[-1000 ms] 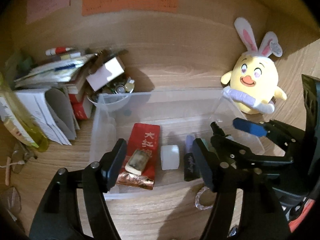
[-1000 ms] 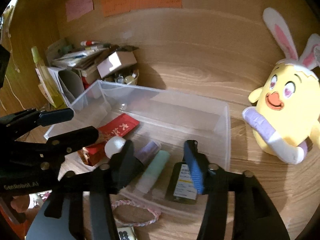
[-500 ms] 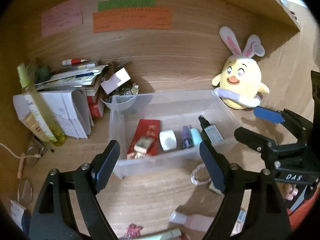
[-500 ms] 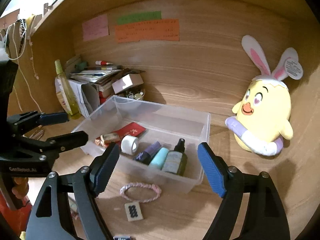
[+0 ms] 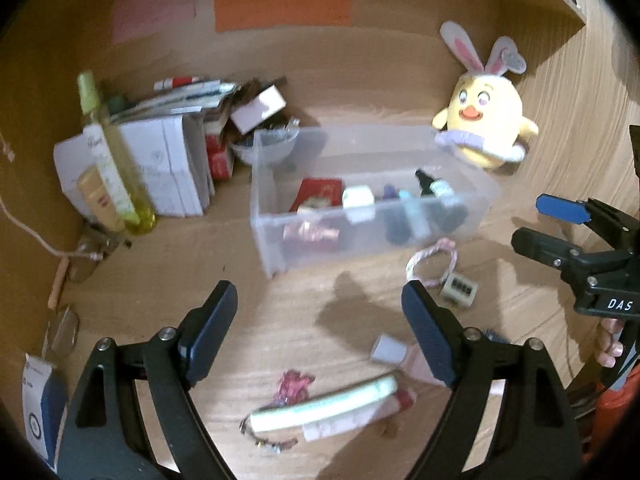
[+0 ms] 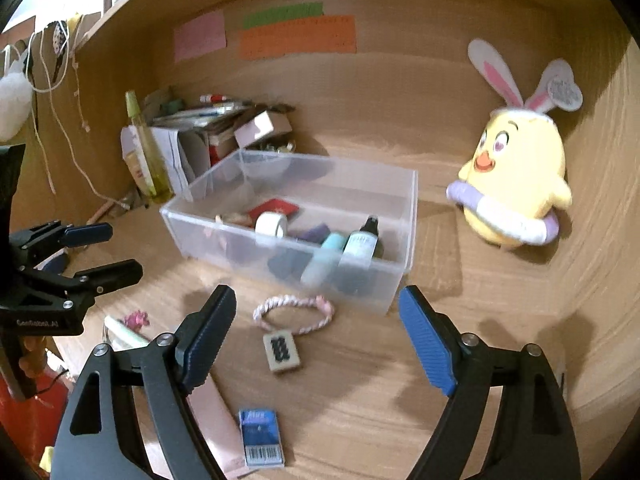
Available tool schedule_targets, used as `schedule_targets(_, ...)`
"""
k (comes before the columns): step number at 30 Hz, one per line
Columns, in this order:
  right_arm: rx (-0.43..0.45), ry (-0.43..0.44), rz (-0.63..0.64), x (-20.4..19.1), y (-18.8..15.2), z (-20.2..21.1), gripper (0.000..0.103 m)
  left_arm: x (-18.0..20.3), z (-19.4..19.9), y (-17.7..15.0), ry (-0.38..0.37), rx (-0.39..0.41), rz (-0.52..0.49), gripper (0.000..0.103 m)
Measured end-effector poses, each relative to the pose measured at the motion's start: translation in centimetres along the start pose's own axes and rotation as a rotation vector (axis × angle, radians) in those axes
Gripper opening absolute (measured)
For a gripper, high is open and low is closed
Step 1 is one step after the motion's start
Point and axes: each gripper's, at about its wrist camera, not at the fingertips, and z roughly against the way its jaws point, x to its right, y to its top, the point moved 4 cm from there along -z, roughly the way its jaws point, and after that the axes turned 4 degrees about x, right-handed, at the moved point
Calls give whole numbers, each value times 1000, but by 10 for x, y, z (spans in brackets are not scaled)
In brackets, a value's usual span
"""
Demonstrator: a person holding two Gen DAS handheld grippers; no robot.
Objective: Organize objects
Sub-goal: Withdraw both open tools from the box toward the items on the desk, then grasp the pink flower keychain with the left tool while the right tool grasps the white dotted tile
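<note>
I found both claws standing apart and empty, the left gripper [image 5: 320, 320] and right gripper [image 6: 316, 328] poised over the desk short of the bin [image 6: 280, 248]. I judged the step to be choosing the next loose item. In the bin I counted one tape roll [image 6: 272, 224], one red packet [image 6: 274, 208] and three bottles. Outside lay one bracelet [image 6: 294, 312], one tile [image 6: 282, 352] and one blue packet [image 6: 260, 436]. The bracelet, nearest, would need a low pinch.

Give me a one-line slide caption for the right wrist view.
Open right gripper above a pink braided bracelet and mahjong tile, facing a clear bin of small items.
</note>
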Motion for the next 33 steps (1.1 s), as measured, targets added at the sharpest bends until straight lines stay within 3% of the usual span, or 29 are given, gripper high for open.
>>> schedule_targets(12,-111,15,-22,-3,-36,-20,81,-35,-9,-50,16,-94,71,83)
schedule_targets(16,-146,28,-13,-7,-45,-28,80,-39,-14,-59,13,-123,77,68)
schedule_targets(21,-175,39,-17,-8,-50,-37,79,-37,-24,-65,0,-162,65,58)
schedule_targets(23,-185,40,-21,-6,-50,-40,70,-35,-27,-65,-11,-176,55,52)
schedule_targets(33,-213,52,-6,-11,-49,-57,58,-36,-34,-66,-32,-224,6,37)
